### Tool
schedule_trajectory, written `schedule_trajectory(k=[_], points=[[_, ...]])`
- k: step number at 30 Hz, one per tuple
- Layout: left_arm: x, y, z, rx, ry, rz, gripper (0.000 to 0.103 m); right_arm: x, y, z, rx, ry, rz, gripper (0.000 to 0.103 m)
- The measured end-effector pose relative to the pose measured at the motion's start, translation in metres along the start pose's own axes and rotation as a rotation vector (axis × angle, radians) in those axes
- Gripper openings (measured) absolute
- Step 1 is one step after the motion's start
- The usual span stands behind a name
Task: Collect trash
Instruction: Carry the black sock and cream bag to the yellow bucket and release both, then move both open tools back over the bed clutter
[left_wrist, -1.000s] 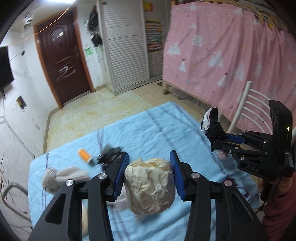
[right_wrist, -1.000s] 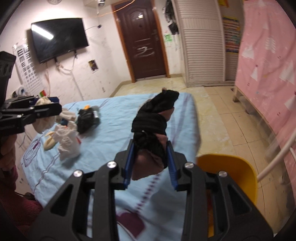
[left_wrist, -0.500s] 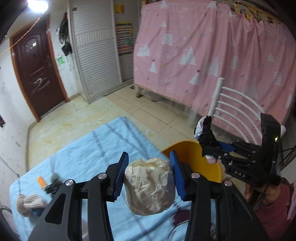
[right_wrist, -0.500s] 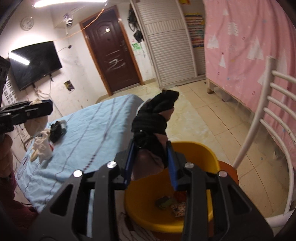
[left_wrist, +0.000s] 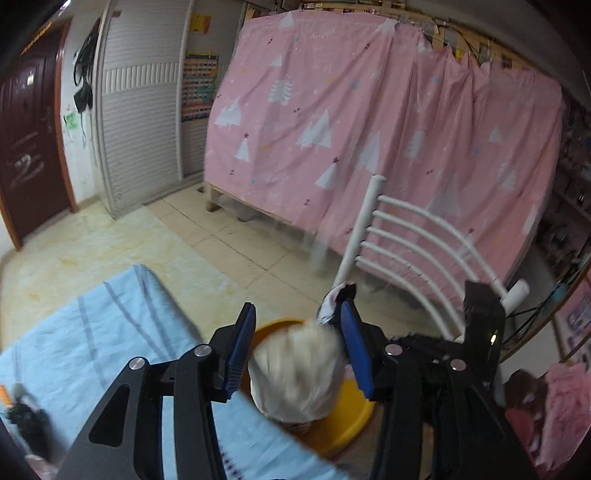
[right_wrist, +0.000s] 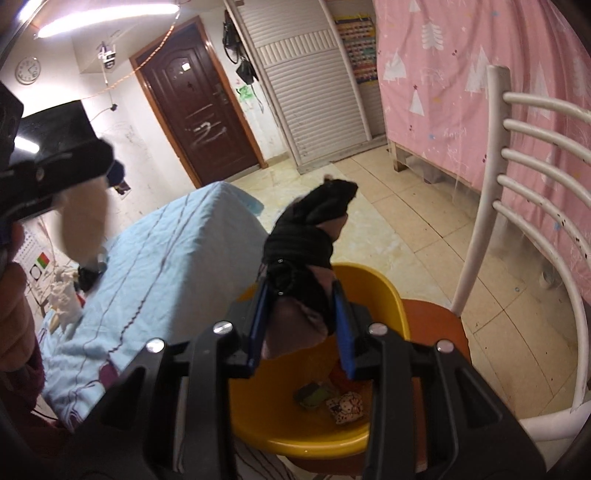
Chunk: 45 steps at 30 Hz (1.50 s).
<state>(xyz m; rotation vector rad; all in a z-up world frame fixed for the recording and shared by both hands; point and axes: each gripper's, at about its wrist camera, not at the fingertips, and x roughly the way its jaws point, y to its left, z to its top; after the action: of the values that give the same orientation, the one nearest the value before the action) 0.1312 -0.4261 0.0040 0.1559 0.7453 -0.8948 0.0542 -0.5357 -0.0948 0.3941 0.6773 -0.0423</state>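
Beside blue bedding (right_wrist: 162, 266), yellow basin (right_wrist: 384, 295) holds scraps (right_wrist: 328, 400) — left fingers (left_wrist: 297, 339) gape around paper wad (left_wrist: 295, 376), right fingers (right_wrist: 301, 321) pinch black rag (right_wrist: 306, 240).

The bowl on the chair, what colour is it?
The bowl is yellow. The right wrist view shows it best.

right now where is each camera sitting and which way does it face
Left wrist: rides the left claw, looking along its fingers at the wad over the yellow bowl, pink curtain behind; the right claw shows at right.
Right wrist: rides the right claw, looking over its black rag into the bowl, with the blue table and door beyond; the left claw shows at far left.
Shared: bowl, white chair, curtain, table, door, wad, rag.
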Motion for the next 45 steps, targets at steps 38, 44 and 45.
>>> schedule_trajectory(k=[38,44,45], points=[[-0.119,0.126,-0.033,-0.156,-0.043,0.219,0.067,0.018,0.142,0.028,-0.201,0.008,0.096,0.062],[-0.149,0.167,-0.047,-0.204,-0.06,0.283,0.068,0.027,0.181,0.027,-0.259,0.031,0.14,0.064],[-0.153,0.173,-0.049,-0.209,-0.063,0.295,0.068,0.028,0.186,0.027,-0.264,0.034,0.145,0.064]])
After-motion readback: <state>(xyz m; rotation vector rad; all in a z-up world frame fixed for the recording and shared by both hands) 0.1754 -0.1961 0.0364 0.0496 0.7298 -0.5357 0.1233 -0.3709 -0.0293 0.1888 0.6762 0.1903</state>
